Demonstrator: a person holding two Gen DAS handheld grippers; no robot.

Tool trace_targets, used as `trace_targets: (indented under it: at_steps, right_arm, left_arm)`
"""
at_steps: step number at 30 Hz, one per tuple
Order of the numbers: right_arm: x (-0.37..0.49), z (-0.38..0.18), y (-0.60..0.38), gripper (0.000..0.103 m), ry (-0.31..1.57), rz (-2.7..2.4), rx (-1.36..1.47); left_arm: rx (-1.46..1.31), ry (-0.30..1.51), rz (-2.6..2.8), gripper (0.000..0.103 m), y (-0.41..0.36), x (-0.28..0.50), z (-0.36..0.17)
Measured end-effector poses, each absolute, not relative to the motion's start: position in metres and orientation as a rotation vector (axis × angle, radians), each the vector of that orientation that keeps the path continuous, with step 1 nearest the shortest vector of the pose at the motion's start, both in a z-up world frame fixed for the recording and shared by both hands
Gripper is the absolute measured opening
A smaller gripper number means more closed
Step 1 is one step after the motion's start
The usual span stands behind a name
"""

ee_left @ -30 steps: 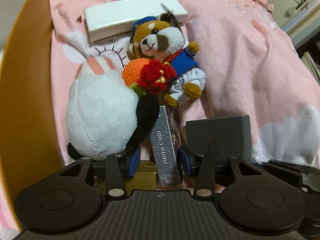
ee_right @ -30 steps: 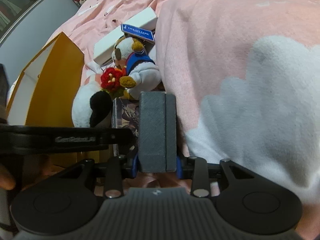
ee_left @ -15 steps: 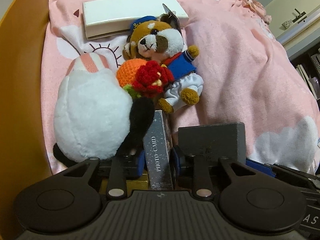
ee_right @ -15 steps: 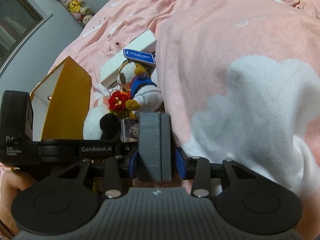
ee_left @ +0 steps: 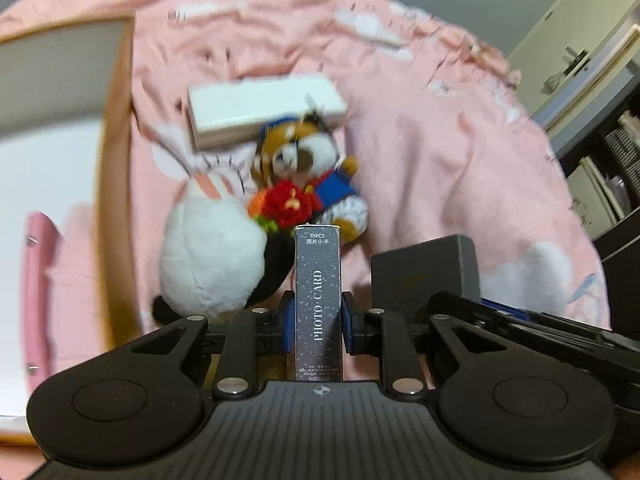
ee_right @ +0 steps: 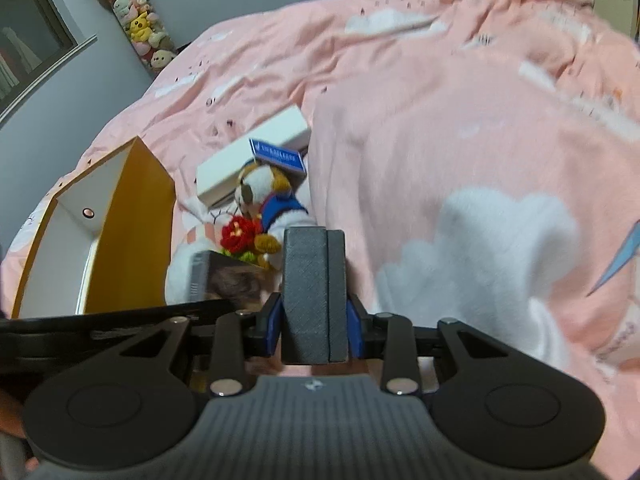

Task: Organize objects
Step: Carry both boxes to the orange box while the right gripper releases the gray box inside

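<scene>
Speckled grey photo-card box stands upright between the left gripper, whose jaws are closing and pressing its sides, while the right gripper clenches a dark grey case, both above the pink bed, near the plush toys and orange box.

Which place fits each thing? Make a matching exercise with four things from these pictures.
Things:
1. photo card box
2. grey case
3. white box
4. red crochet flower

Places:
A. behind the raccoon plush on the blanket
B. between the right gripper's jaws
C. between the left gripper's closing jaws
D. in front of the raccoon plush

Pairs: 1-C, 2-B, 3-A, 4-D
</scene>
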State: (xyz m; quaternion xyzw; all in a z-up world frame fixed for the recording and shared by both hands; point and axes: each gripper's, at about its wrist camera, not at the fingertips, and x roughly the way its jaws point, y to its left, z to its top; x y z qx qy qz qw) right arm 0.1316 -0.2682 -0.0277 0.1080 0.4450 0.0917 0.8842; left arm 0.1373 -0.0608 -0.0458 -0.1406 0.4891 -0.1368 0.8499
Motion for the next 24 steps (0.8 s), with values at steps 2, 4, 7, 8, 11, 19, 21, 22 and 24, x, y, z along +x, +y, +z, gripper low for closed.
trace_targets:
  at_steps: [2,4,7,8,11,19,21,22,24]
  right_arm:
    - [0.126,-0.017,-0.265,0.035,0.899,0.176,0.211]
    - [0.121,-0.004,-0.26,0.035,0.867,0.169,0.197]
    - [0.113,0.019,-0.248,0.035,0.813,0.188,0.179]
    - [0.111,0.026,-0.243,0.035,0.798,0.201,0.175]
    - [0.106,0.049,-0.223,0.035,0.754,0.275,0.166]
    - [0.102,0.08,-0.15,0.035,0.746,0.545,0.142]
    - [0.103,0.079,-0.13,0.035,0.763,0.587,0.133]
    - [0.104,0.078,-0.12,0.035,0.777,0.608,0.133]
    - [0.105,0.073,-0.102,0.035,0.801,0.64,0.131]
  left_arm:
    - [-0.284,0.996,-0.284,0.025,-0.058,0.133,-0.03]
    - [-0.278,0.961,-0.286,0.025,-0.052,0.128,-0.013]
    - [-0.291,0.915,-0.299,0.025,-0.038,0.117,0.01]
    - [-0.292,0.897,-0.3,0.025,-0.032,0.113,0.019]
    - [-0.301,0.847,-0.293,0.025,-0.011,0.099,0.042]
    - [-0.325,0.821,-0.147,0.025,0.057,0.079,0.064]
    - [-0.321,0.849,-0.097,0.025,0.075,0.079,0.06]
    - [-0.323,0.862,-0.077,0.025,0.083,0.079,0.059]
    - [-0.325,0.888,-0.048,0.025,0.097,0.077,0.056]
